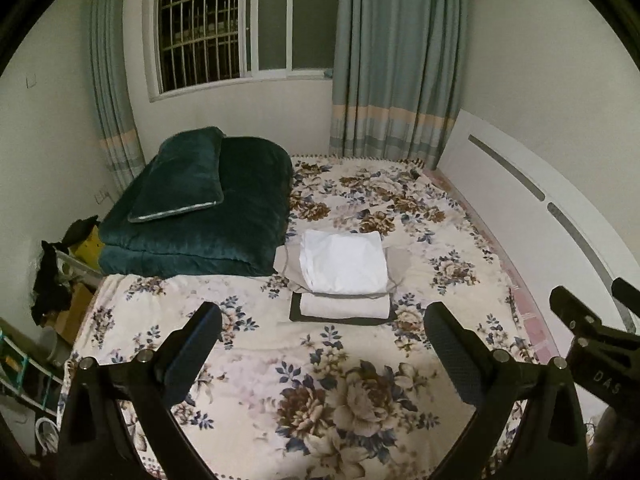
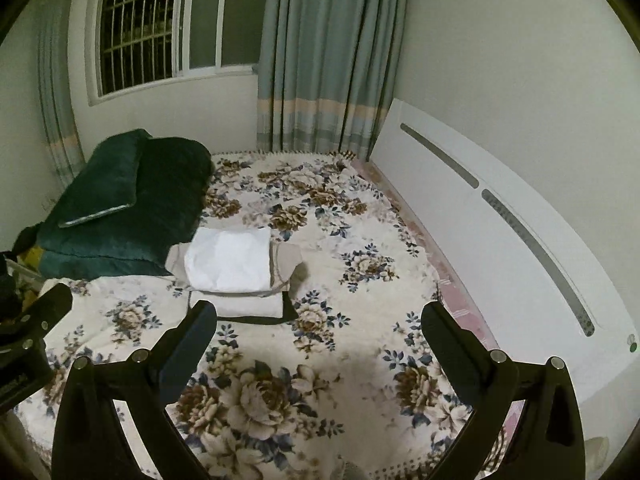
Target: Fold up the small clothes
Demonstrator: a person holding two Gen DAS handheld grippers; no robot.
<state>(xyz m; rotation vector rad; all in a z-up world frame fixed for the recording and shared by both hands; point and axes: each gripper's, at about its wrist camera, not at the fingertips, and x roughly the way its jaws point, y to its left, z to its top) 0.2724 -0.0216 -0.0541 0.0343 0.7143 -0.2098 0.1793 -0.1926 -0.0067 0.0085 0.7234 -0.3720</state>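
A stack of folded small clothes lies on the floral bedspread (image 1: 320,380): a folded white garment (image 1: 344,262) on top, a beige one (image 1: 396,258) under it, a white one (image 1: 344,306) and a dark one (image 1: 340,318) at the bottom. The stack shows in the right wrist view too, with the white garment (image 2: 230,260) on top. My left gripper (image 1: 324,320) is open and empty, above the bed in front of the stack. My right gripper (image 2: 320,320) is open and empty, to the right of the stack. The right gripper also shows at the left wrist view's right edge (image 1: 592,320).
A folded dark green quilt (image 1: 224,220) with a green pillow (image 1: 180,176) on it lies at the bed's far left. A white headboard (image 2: 500,220) runs along the right side. Curtains (image 1: 396,60) and a barred window (image 1: 200,28) are behind. Clutter (image 1: 56,280) stands at the left.
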